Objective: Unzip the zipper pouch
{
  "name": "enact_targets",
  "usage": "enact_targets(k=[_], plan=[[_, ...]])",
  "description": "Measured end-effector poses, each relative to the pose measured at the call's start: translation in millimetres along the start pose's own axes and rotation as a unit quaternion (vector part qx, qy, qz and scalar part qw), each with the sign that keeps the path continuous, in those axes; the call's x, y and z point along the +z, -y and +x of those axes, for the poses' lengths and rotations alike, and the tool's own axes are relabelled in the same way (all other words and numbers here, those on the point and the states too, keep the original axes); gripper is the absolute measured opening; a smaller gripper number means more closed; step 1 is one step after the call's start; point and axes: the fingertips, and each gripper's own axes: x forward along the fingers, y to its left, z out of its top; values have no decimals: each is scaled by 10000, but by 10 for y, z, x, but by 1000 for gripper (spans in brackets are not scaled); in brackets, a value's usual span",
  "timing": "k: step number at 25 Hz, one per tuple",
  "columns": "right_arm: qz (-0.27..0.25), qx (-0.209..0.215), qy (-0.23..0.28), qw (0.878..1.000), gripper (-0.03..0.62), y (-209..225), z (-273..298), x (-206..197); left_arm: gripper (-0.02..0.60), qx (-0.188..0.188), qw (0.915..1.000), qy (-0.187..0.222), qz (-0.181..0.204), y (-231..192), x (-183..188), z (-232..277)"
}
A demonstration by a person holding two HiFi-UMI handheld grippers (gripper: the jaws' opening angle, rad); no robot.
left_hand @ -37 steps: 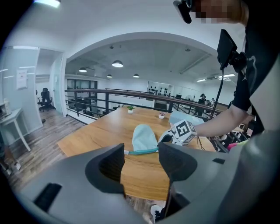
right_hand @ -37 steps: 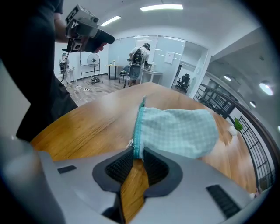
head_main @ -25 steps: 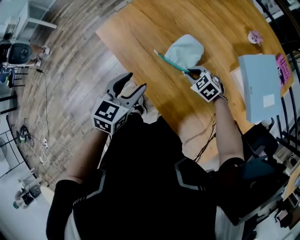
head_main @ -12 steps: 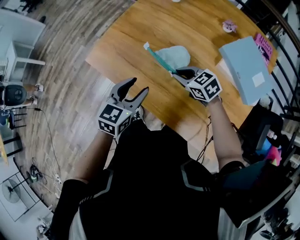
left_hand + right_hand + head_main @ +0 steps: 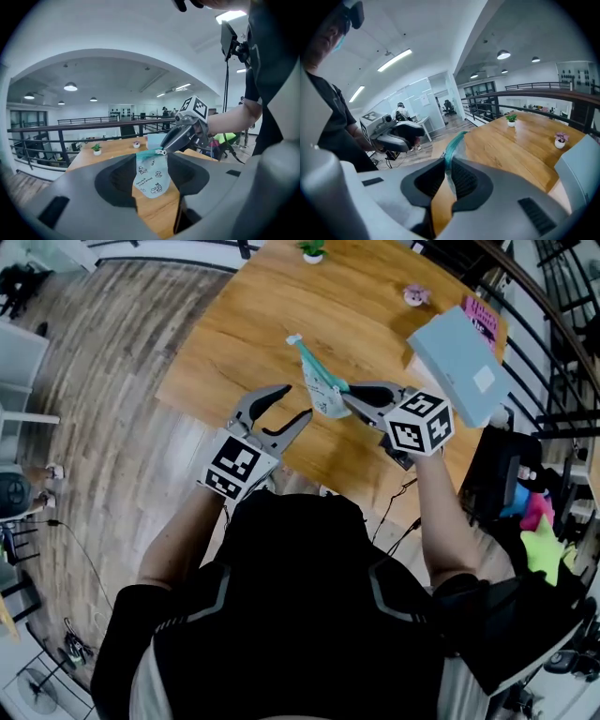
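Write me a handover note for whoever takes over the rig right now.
Right gripper: jaws shut on one end of the zipper pouch, held up off the table.
Left gripper: jaws closing, nothing between them; the pouch hangs just ahead.
Done: pouch lifted.
Left to do: grip the pouch with the left gripper and pull the zipper open; it looks shut.

A wooden table (image 5: 234, 324) bears a potted plant (image 5: 312, 249) and a pale blue box (image 5: 457, 364).

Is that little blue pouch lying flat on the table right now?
No, the pouch hangs in the air, pinched along its zipper edge by the right gripper, above the table.
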Motion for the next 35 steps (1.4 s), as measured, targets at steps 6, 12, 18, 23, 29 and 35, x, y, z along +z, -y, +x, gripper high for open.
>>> enact_targets(k=[6,12,18,23,29,35], plan=[[368,-362,182,9985,52,-221,-211,232,207,-342,9948,168,950,116,259,103],[698,-663,361,9947,52,-359,-344,405,199,-865,9867,369,1327,233,427,192],[1131,-740,448,9898,52,-410,-445,422,199,-1021,9689,460,2205,328,518,239],[1261,-689,473,9885,52,-453,-528,446,113,-1378,9586,561,2428,471,627,243],[1099,-712,424,9905,52,-471,-565,483,87,-1376,9734,560,1746,431,737,207],[1011,-600,387,9923,52,-462,-583,458,43,-1227,9888,423,730,312,741,224]])
